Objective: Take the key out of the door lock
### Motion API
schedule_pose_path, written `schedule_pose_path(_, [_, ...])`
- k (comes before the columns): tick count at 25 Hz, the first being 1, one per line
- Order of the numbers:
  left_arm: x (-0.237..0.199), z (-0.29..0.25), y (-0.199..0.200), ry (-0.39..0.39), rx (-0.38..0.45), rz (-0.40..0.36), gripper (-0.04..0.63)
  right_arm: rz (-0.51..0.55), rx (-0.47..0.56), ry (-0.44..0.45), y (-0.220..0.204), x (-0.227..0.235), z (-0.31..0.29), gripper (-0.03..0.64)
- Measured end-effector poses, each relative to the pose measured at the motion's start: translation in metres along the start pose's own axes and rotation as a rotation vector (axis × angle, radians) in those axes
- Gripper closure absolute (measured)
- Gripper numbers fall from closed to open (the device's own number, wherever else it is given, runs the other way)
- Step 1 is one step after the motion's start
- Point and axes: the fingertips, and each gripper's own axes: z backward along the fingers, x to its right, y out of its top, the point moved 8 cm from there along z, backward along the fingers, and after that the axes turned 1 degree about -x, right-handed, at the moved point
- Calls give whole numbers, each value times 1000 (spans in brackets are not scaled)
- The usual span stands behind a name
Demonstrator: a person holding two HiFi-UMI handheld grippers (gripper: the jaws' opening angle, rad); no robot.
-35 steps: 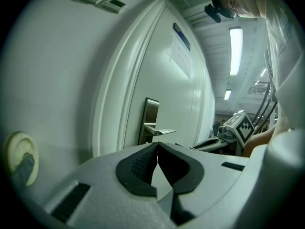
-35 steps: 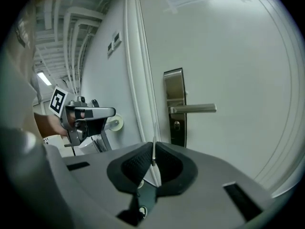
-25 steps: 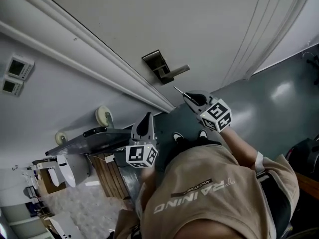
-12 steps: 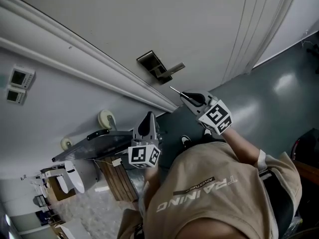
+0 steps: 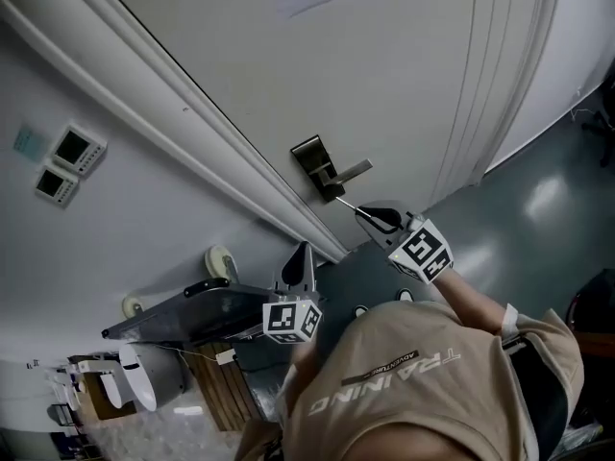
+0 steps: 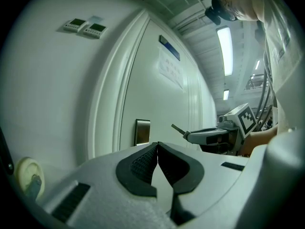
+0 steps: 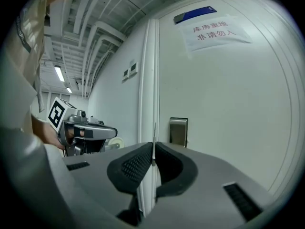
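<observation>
The grey door (image 5: pixel 413 75) carries a metal lock plate (image 5: pixel 315 166) with a lever handle (image 5: pixel 354 171). My right gripper (image 5: pixel 370 217) is shut on the key (image 5: pixel 344 203), whose thin blade sticks out toward the plate's lower end. In the left gripper view the key (image 6: pixel 177 129) hangs apart from the lock plate (image 6: pixel 142 131). The right gripper view shows the key (image 7: pixel 154 144) edge-on between the pads, left of the lock plate (image 7: pixel 178 131). My left gripper (image 5: pixel 301 254) is lower left, shut and holding nothing, with its pads (image 6: pixel 143 159) touching.
Two small control panels (image 5: pixel 62 161) sit on the wall left of the door frame. A dark cart (image 5: pixel 192 310) with pale caster wheels (image 5: pixel 219 259) stands by the wall below. A paper notice (image 7: pixel 212 32) hangs on the door. Grey floor (image 5: pixel 538 190) lies at right.
The head view has shifted, so the door lock sits lower in frame. The key's tip now shows nearer the lock plate. Both grippers keep their states.
</observation>
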Motion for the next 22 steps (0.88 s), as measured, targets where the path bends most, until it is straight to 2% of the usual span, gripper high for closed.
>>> schedule_pose_path(10, [-20, 13, 2, 15, 18, -1, 586, 15, -5, -14, 1, -14, -12, 588])
schedule_pose_path(18, [-19, 18, -5, -11, -1, 15, 586, -7, -16, -36, -2, -20, -10, 588])
schedule_pose_path(22, [-19, 22, -7, -16, -39, -60, 586, -7, -20, -48, -4, -29, -10, 588])
